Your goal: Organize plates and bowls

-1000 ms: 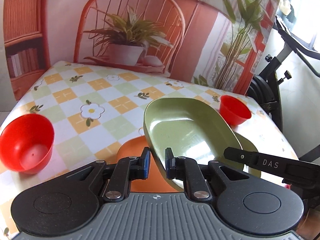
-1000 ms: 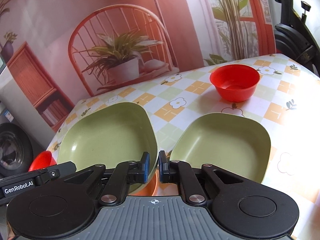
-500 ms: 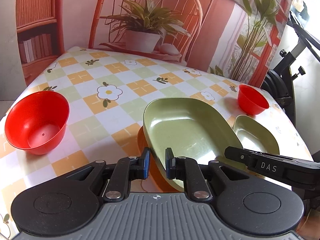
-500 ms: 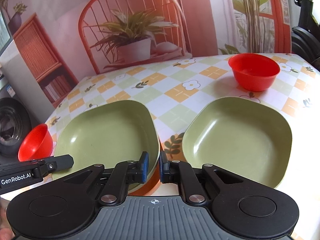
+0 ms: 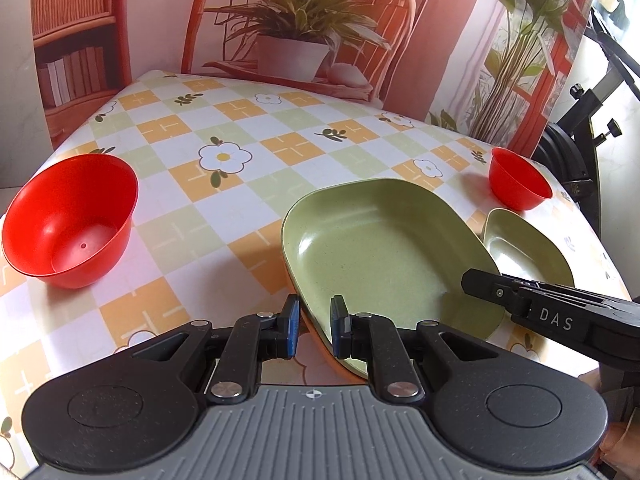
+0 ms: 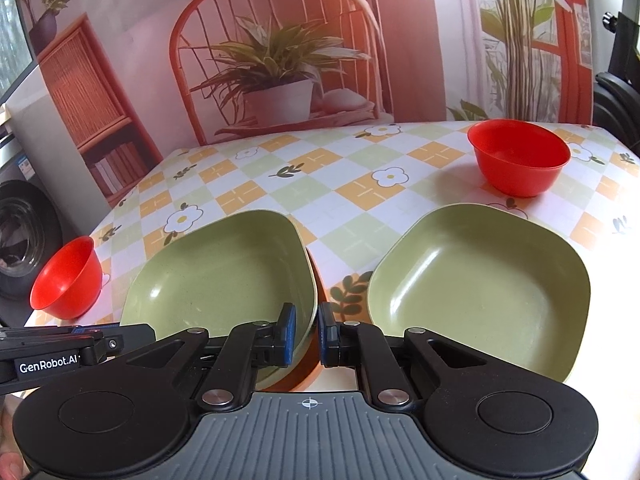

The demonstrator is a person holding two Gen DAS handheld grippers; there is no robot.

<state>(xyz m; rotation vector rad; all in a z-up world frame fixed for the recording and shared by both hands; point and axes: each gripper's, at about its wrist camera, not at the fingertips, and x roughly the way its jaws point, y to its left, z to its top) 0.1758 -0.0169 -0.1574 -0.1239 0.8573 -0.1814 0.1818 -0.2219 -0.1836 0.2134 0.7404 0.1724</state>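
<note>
A red bowl (image 5: 70,222) is sitting at the counter's (image 5: 248,200) far left. Next, the left tool (image 5: 313,326) and right tool (image 6: 305,334) are each clenching opposite near rims of one green plate (image 6: 224,280), tilted above an orange plate. The second green plate (image 6: 484,292) is lying just right, nearer the right tool.
</note>
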